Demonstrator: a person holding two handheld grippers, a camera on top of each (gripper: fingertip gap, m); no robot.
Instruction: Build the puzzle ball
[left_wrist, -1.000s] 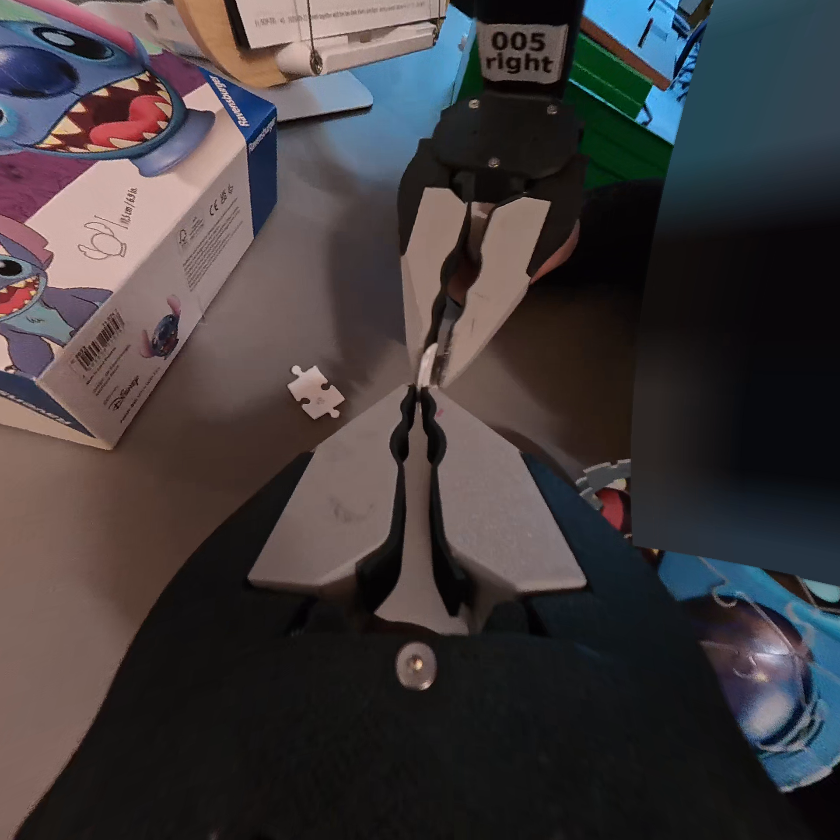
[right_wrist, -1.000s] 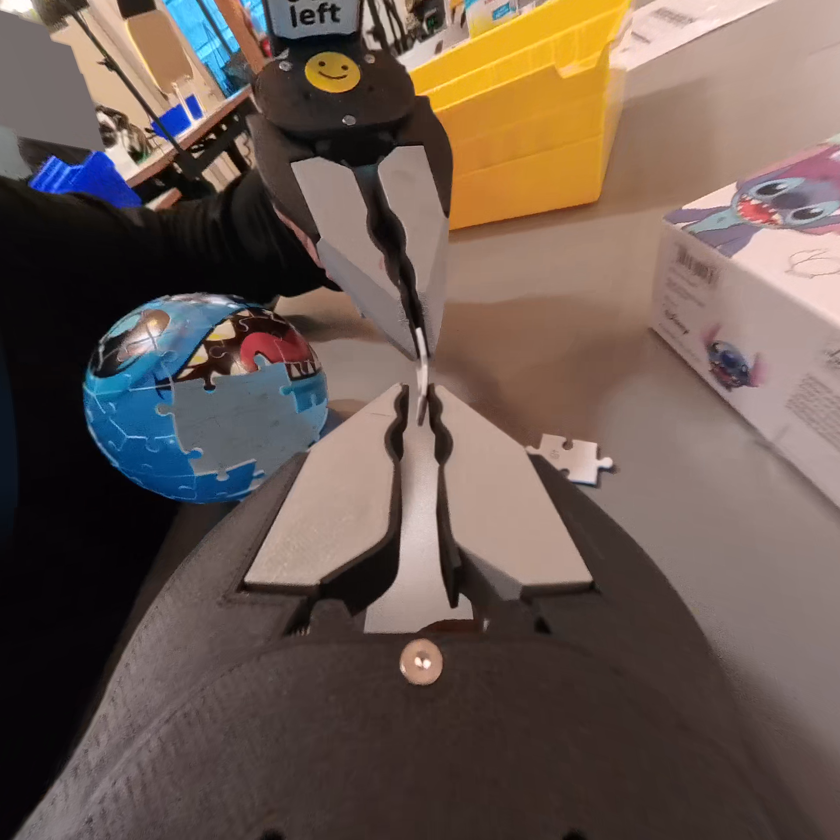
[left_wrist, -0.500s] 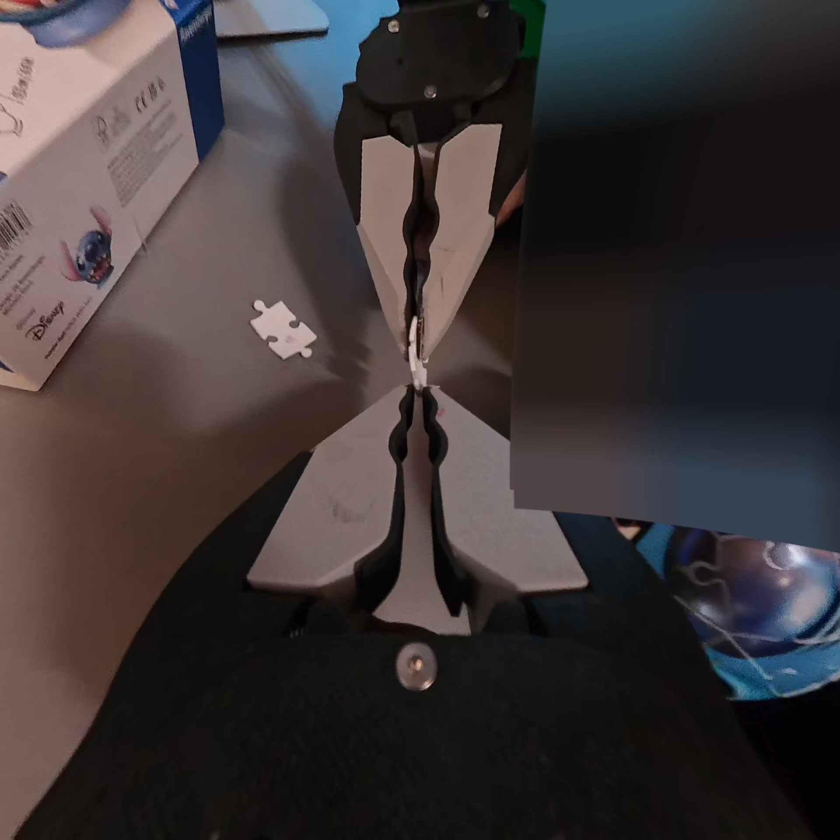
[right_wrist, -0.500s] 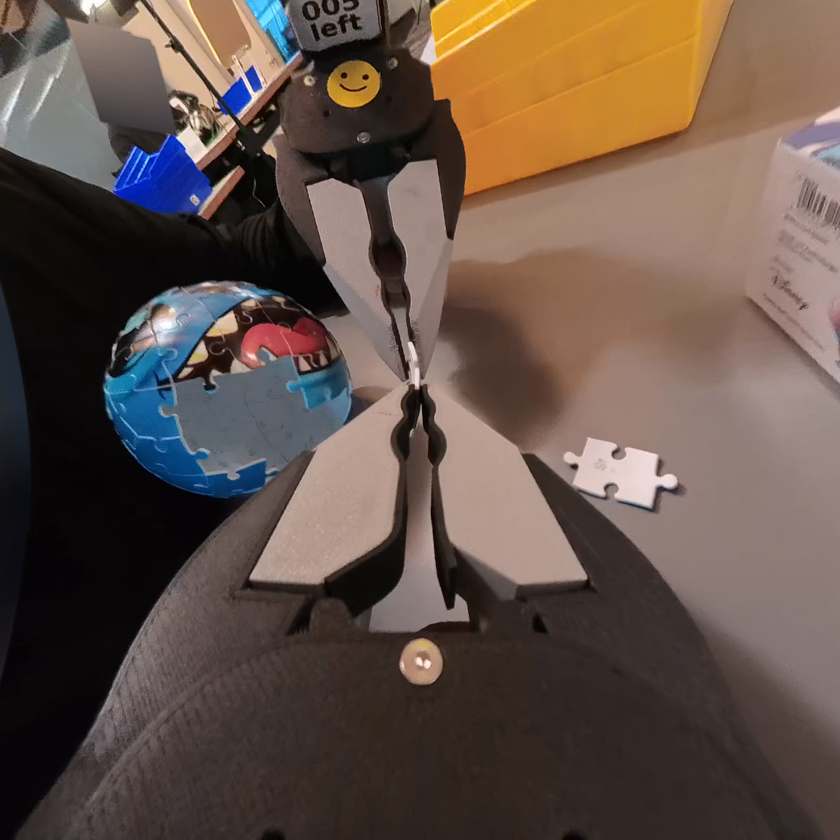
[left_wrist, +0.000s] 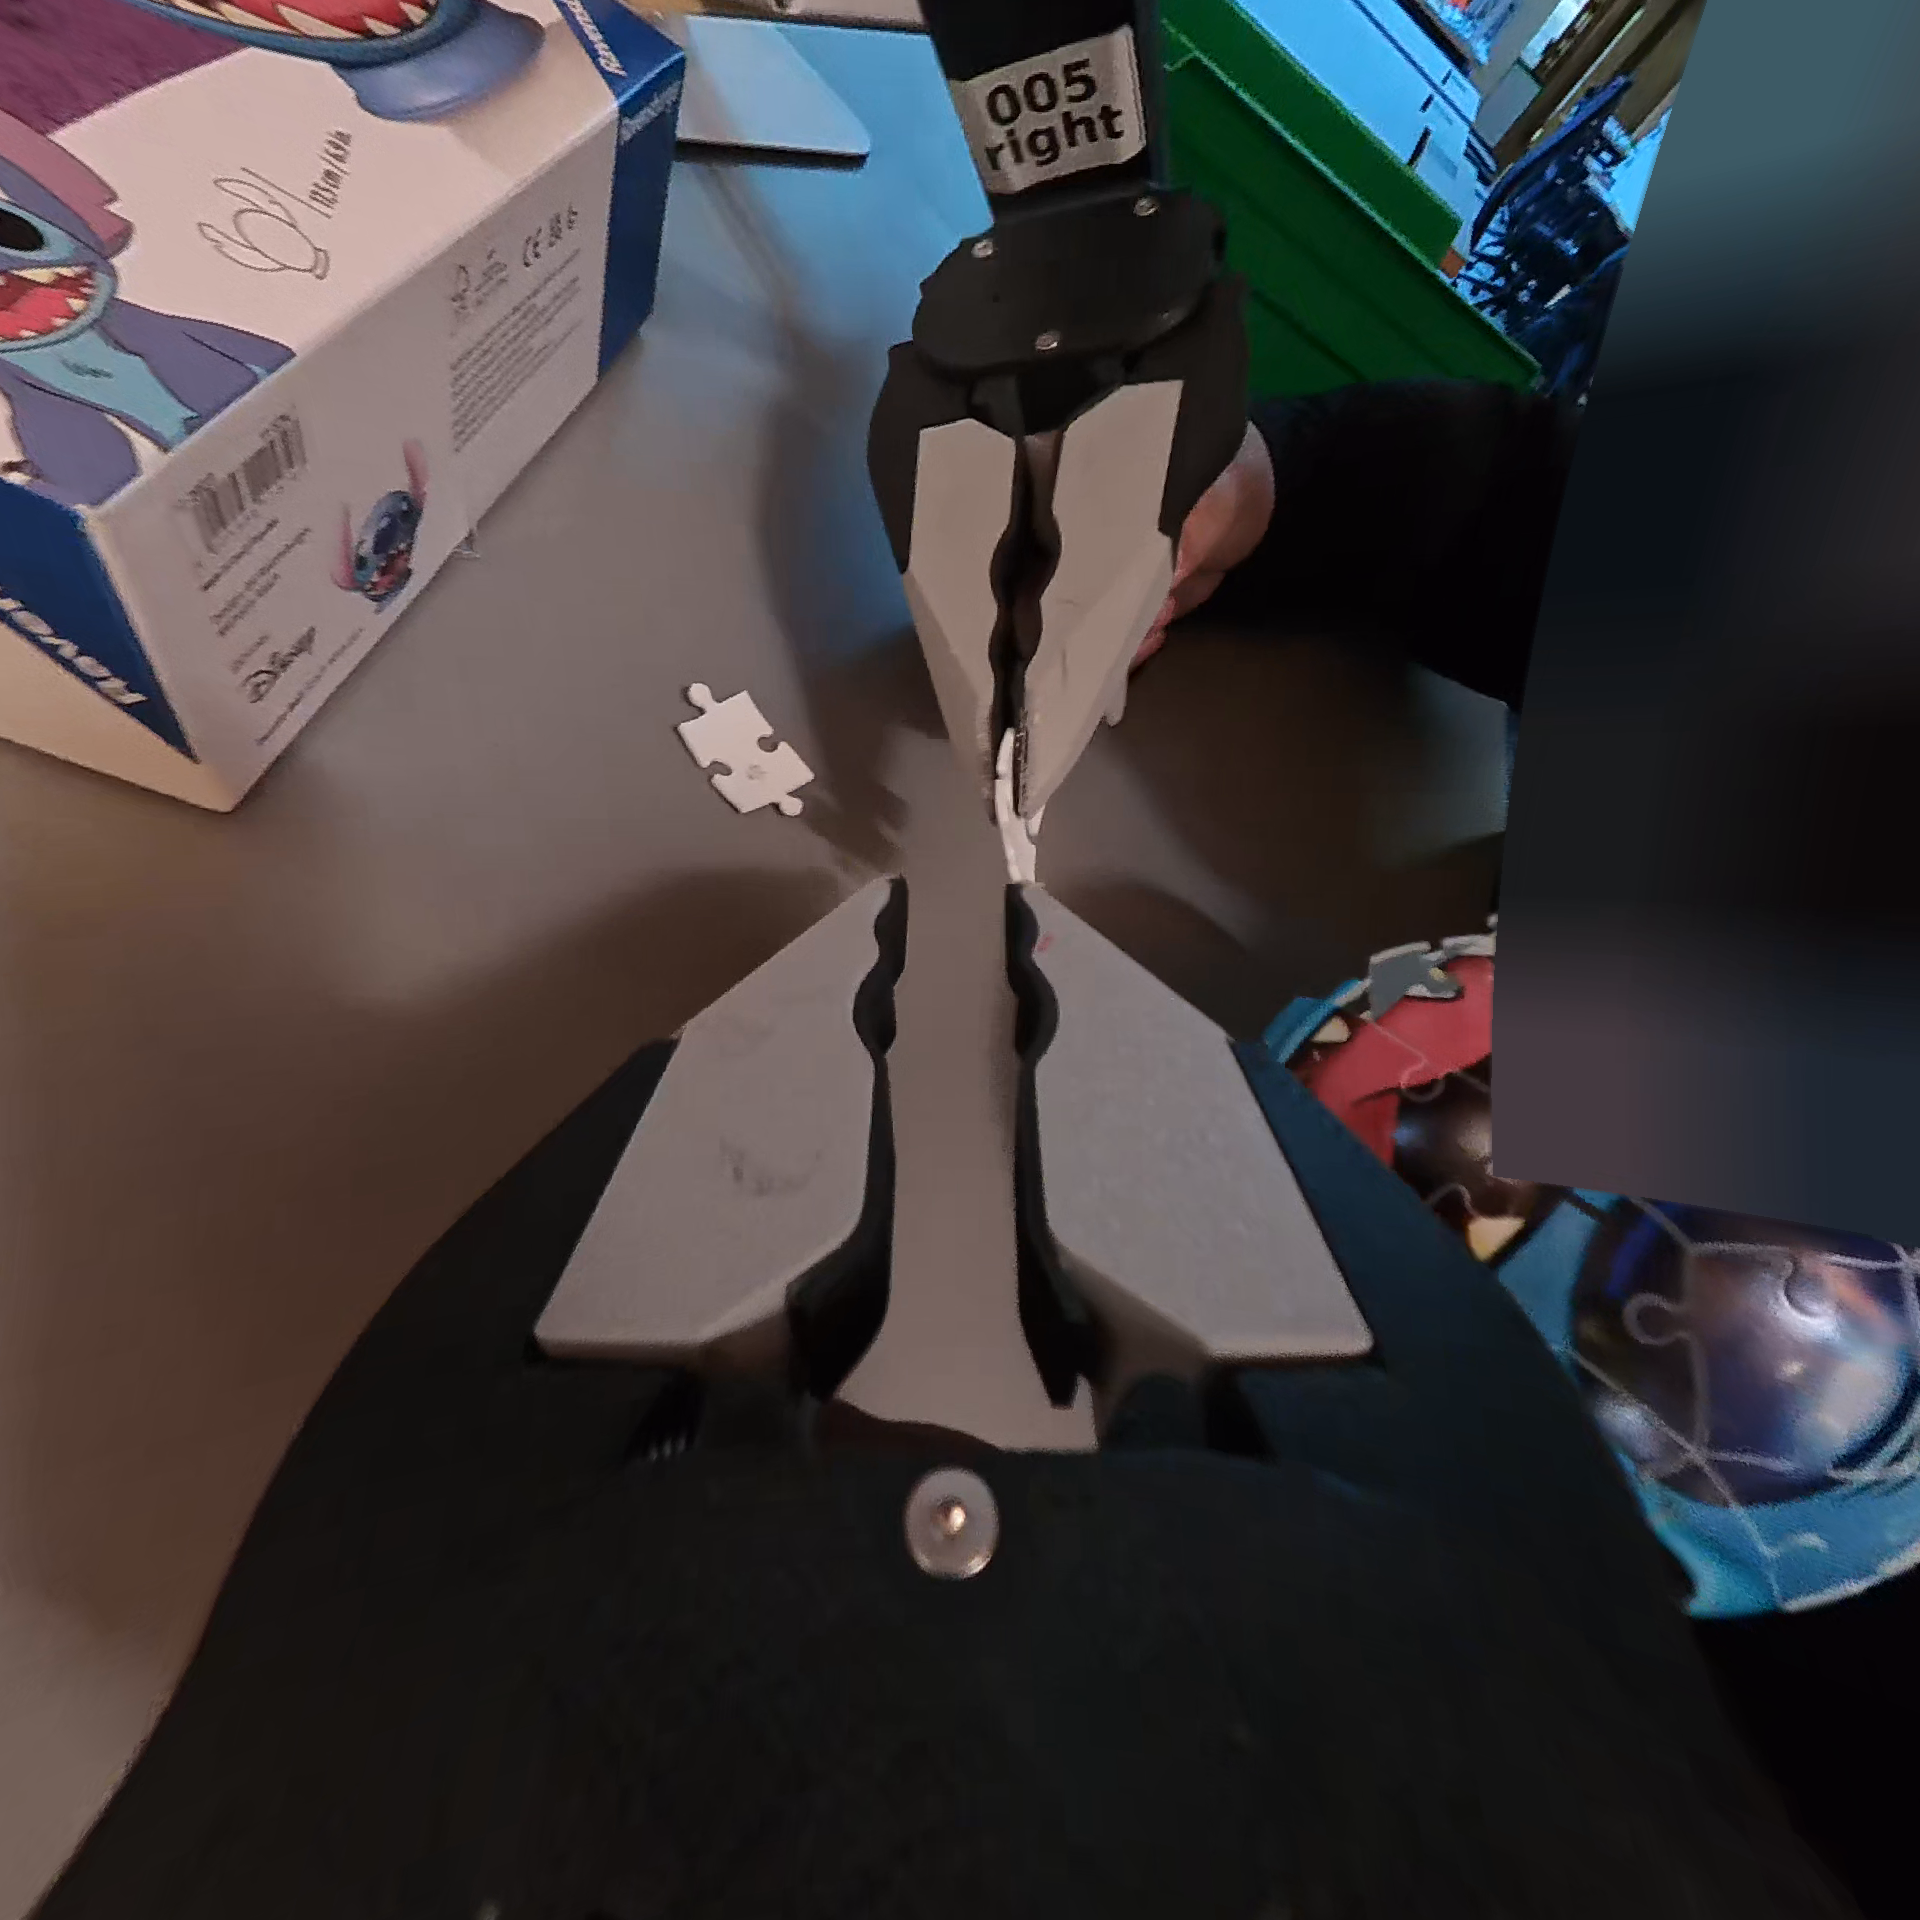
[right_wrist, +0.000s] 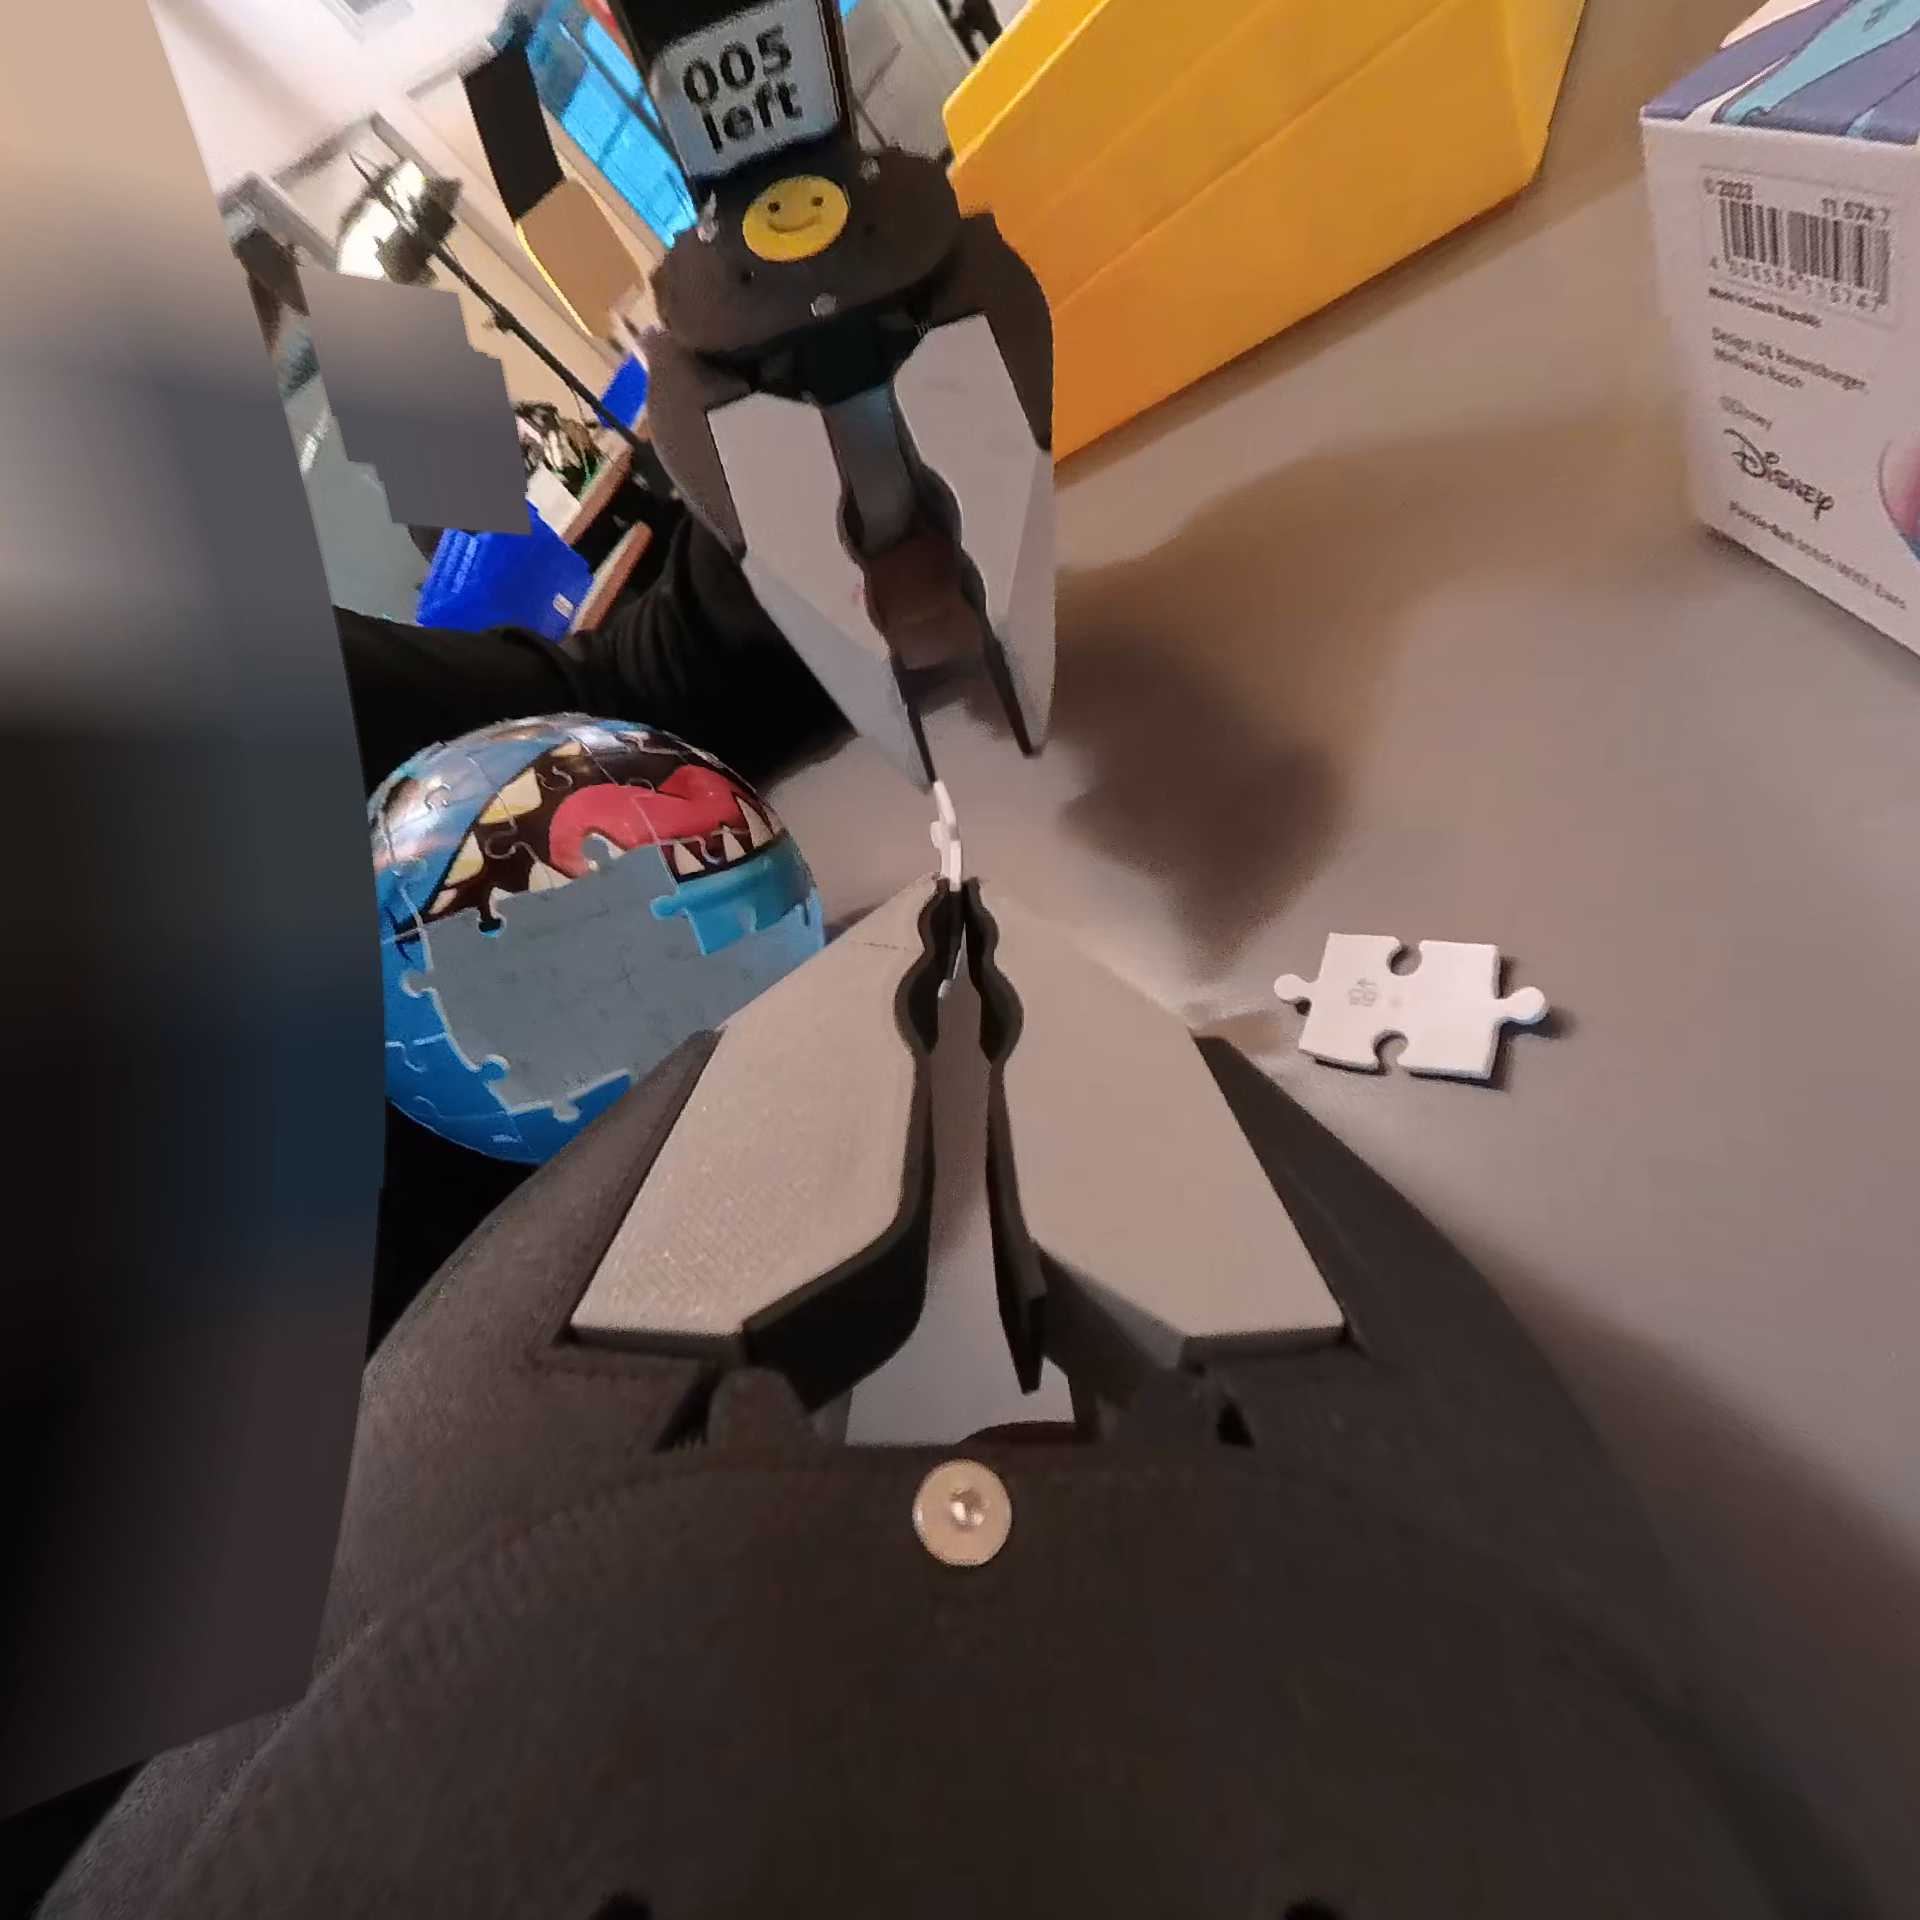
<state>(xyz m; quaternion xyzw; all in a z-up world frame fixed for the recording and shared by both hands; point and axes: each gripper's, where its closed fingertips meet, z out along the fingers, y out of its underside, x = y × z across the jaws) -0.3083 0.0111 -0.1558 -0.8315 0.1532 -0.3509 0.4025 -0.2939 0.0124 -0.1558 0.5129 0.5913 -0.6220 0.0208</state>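
My right gripper (right_wrist: 958, 885) is shut on a white puzzle piece (right_wrist: 945, 831) held edge-on; it also shows in the left wrist view (left_wrist: 1013, 805), pinched between the right gripper's fingertips (left_wrist: 1049, 748). My left gripper (left_wrist: 951, 883) is open, and the piece's tip lies at its right fingertip without being pinched. In the right wrist view the left gripper (right_wrist: 971, 753) faces mine with its jaws apart. The partly built blue puzzle ball (right_wrist: 582, 935) rests at the left, with a gap in its shell. Another white piece (right_wrist: 1408, 1003) lies underside up on the table.
The puzzle box (left_wrist: 291, 395) stands on the grey table (right_wrist: 1558, 727) at the far side. A yellow bin (right_wrist: 1247, 187) stands behind. A person's dark sleeve (right_wrist: 623, 665) lies behind the ball. A green crate (left_wrist: 1330, 260) is beyond the right gripper. The grippers are tip to tip, or close to it.
Both grippers pinched the piece from opposite ends before. My left gripper has since opened and let go; the piece stays in the right gripper, which has closed fully on it.
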